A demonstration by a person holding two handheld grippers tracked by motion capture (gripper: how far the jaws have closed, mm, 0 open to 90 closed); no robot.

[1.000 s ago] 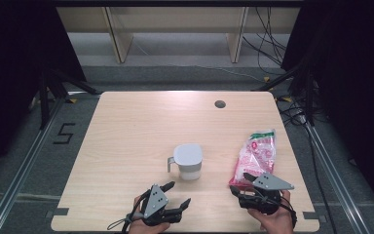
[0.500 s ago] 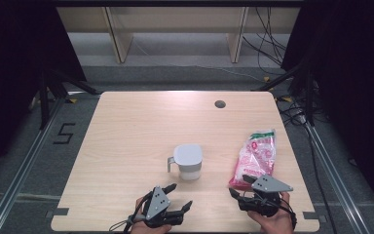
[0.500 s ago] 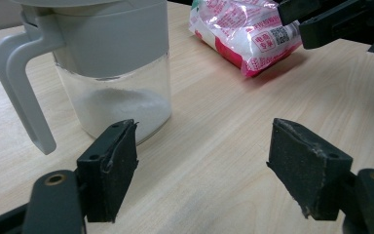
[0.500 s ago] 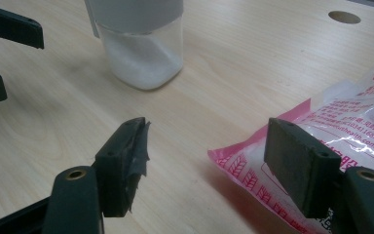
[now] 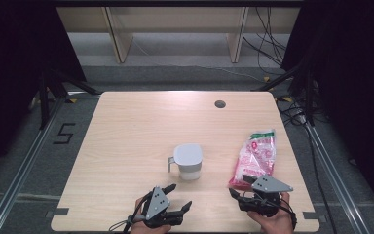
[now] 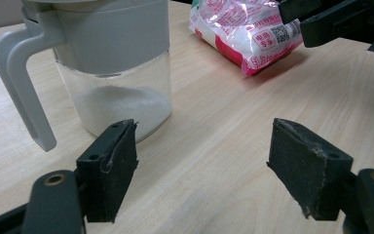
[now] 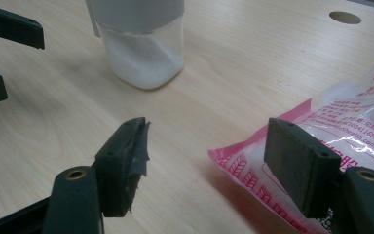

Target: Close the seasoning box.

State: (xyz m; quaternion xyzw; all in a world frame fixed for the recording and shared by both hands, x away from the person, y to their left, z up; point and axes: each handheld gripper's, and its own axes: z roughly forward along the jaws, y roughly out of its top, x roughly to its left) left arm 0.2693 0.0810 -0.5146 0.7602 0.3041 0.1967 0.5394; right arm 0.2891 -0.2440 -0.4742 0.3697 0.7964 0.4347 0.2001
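Fingers [image 7: 126,161] spread wide, empty; pink-and-clear bag [image 7: 341,131] of white grains lies flat.

Worktop [image 5: 126,141] was pale wood grain. Jug [image 5: 188,162] had grey lid and handle, clear lower body, white powder inside. Bag [image 5: 255,156] was pink-red and white with red print. Both grippers' fingers [image 6: 109,170] were black

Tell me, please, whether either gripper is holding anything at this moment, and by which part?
Nothing is held. The left gripper and right gripper are open; the bag and jug lie free.
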